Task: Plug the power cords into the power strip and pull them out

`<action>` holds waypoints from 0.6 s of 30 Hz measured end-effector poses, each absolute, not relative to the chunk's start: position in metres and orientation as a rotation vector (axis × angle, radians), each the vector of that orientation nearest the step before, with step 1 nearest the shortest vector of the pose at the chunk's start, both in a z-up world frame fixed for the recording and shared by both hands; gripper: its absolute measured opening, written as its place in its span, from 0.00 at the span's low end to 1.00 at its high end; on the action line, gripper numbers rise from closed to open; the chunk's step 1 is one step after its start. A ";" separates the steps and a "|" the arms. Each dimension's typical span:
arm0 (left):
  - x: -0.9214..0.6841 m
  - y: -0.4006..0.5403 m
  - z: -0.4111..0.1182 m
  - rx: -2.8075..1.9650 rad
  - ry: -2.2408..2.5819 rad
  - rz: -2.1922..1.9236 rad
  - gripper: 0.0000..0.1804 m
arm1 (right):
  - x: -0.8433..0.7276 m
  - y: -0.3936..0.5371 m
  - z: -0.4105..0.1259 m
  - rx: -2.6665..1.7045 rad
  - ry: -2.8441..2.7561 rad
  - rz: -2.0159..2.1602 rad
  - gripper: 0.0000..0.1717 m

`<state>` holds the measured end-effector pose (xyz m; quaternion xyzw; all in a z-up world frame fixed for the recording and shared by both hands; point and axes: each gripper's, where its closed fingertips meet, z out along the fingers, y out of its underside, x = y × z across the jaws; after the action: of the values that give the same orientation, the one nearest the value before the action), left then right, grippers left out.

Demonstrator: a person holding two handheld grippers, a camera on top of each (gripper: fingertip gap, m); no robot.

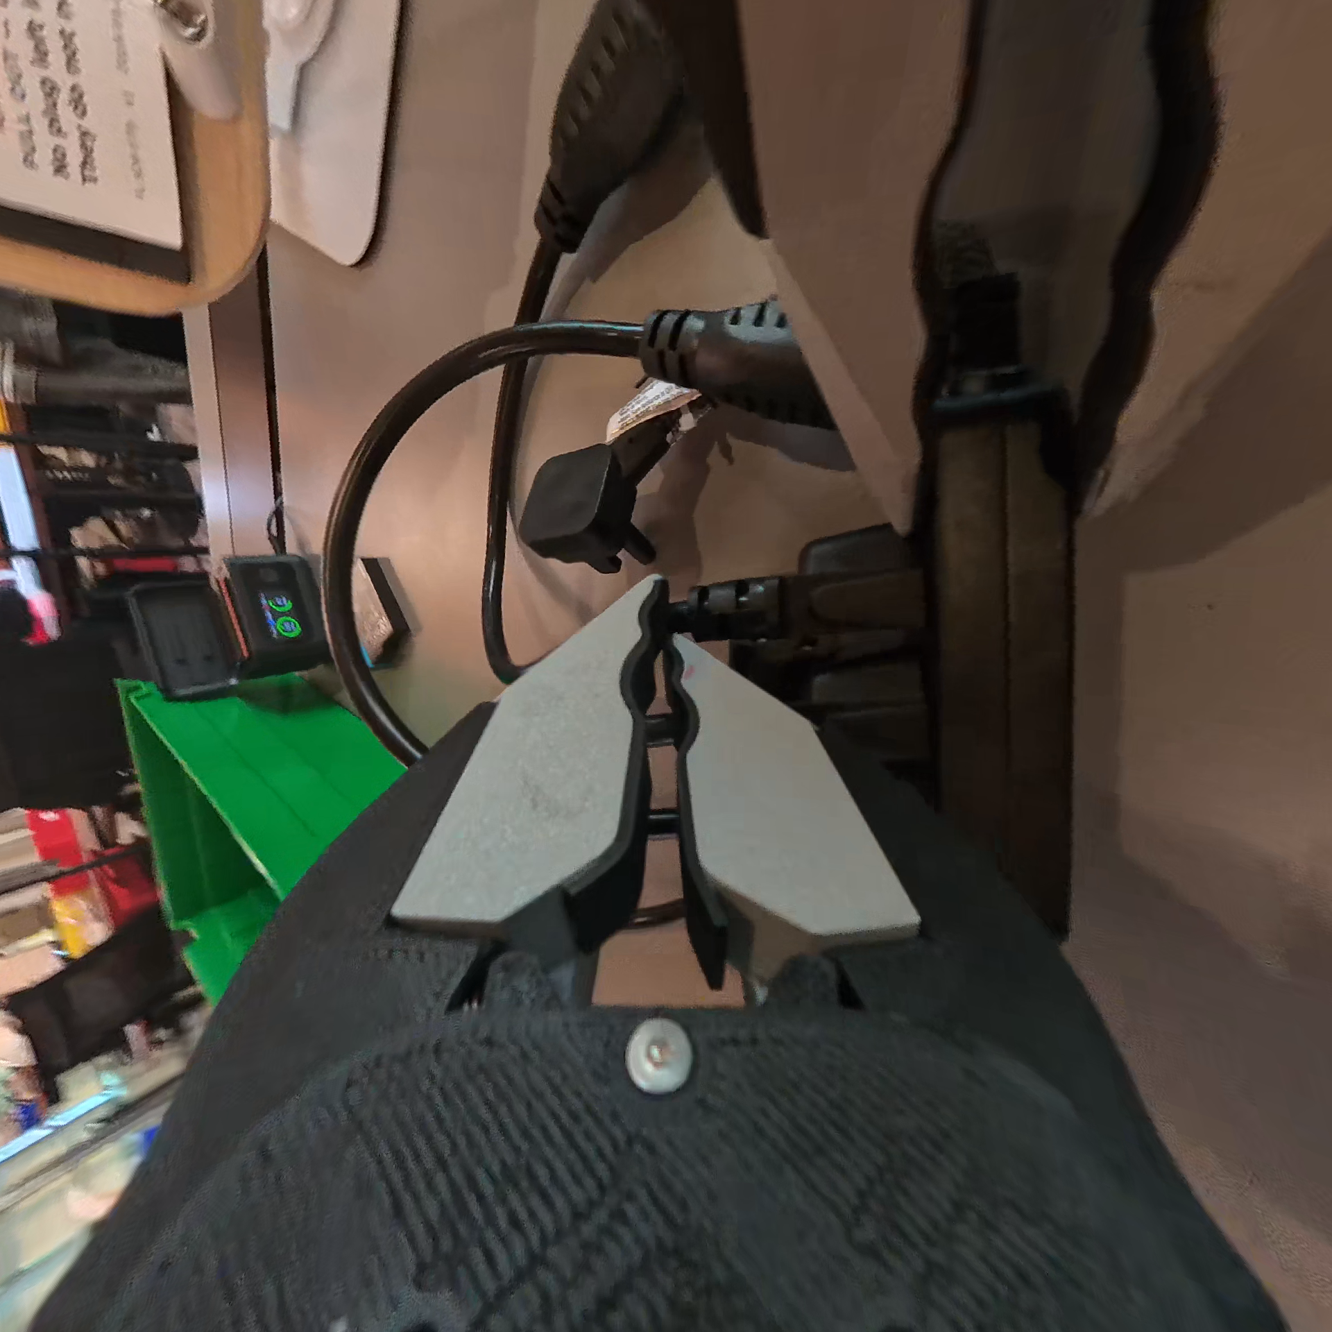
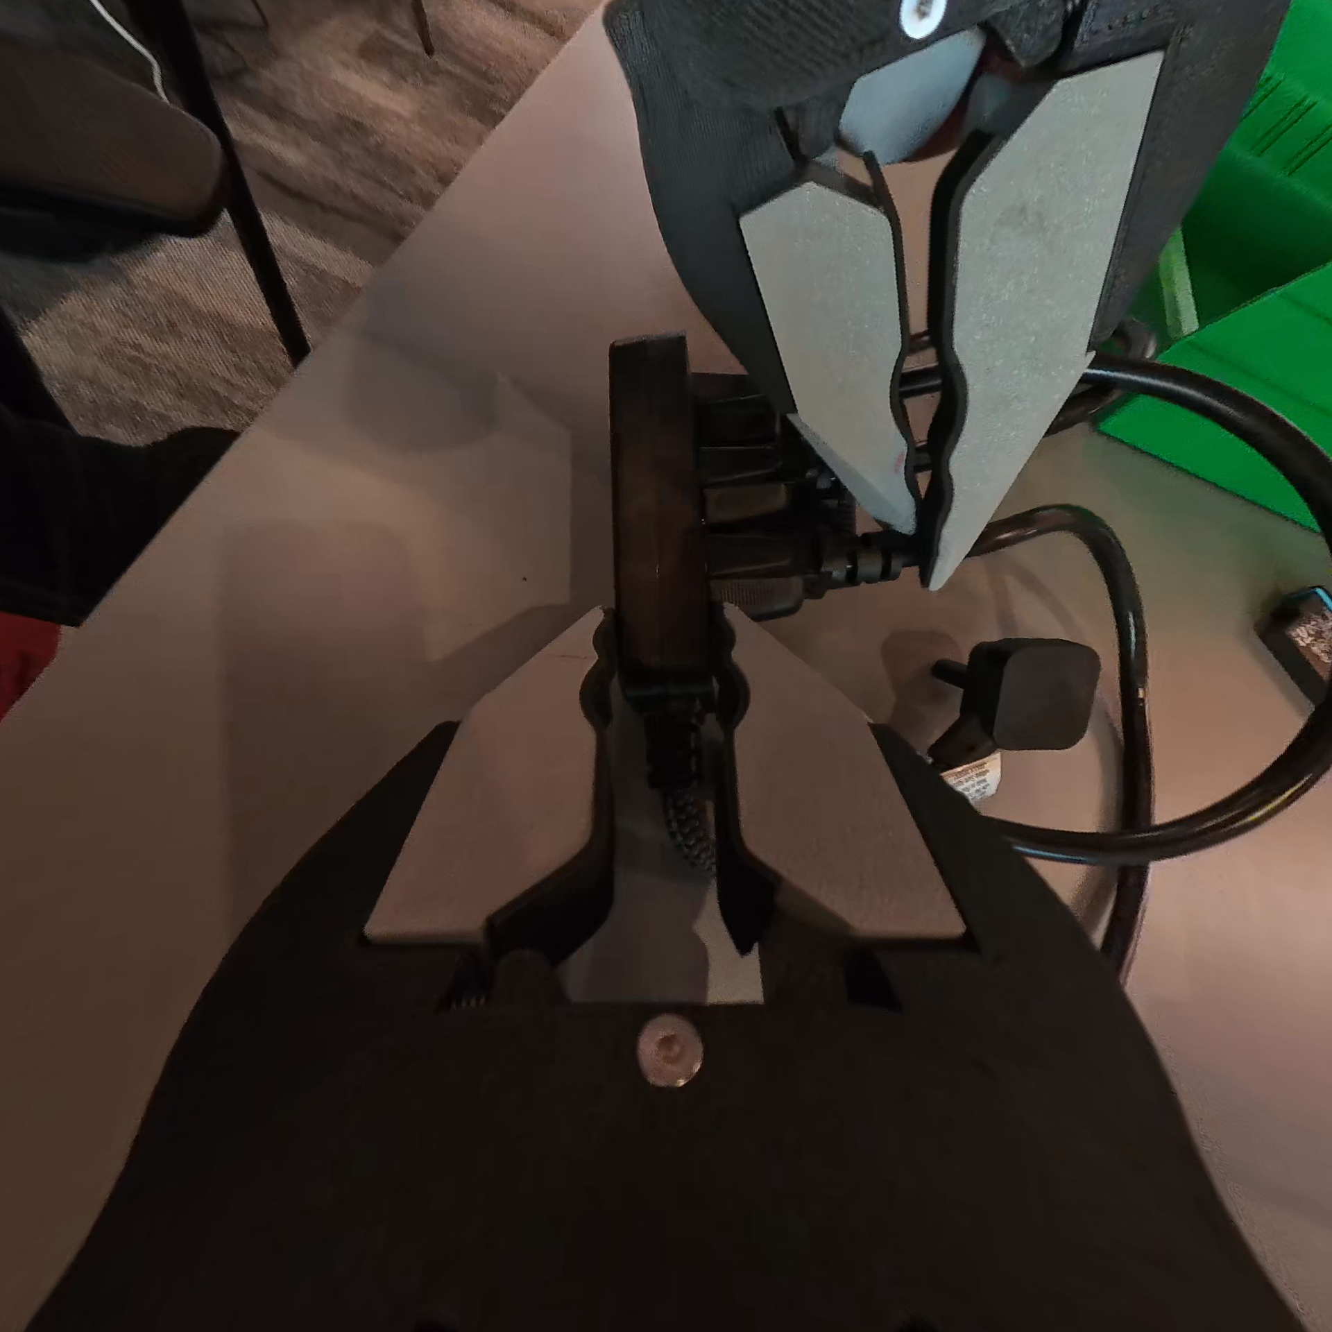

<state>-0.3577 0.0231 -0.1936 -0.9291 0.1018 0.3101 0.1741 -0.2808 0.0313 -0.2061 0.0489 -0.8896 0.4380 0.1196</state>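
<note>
Clamping the dark slim power strip (image 2: 649,504) edge-up on the beige table (image 2: 360,649), right gripper (image 2: 662,649) is pinching its cord end while left gripper (image 2: 919,533) is closing on a plugged-in black cord (image 2: 883,555); loose black plug (image 2: 1031,703) lying nearby.

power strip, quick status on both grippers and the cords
Right gripper clamped on the power strip end. Left gripper pinched on a plugged-in black cord just behind its plug. Loose black plug lies unplugged on the table.
</note>
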 end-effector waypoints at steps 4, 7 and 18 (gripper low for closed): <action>-0.356 0.021 -0.193 -2.725 0.569 0.946 0.01 | -0.280 0.031 -0.206 0.137 -2.602 1.324 0.14; -0.355 0.021 -0.193 -2.792 0.546 0.811 0.01 | -0.280 0.032 -0.205 0.132 -2.609 1.339 0.14; -0.360 0.026 -0.192 -2.555 -0.068 0.563 0.00 | -0.286 0.036 -0.204 0.065 -2.633 1.402 0.14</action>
<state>-0.3596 0.0265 -0.1922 -0.9428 -0.0249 0.2078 0.2593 -0.2857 0.0363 -0.2043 0.0216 -0.8797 0.4685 0.0790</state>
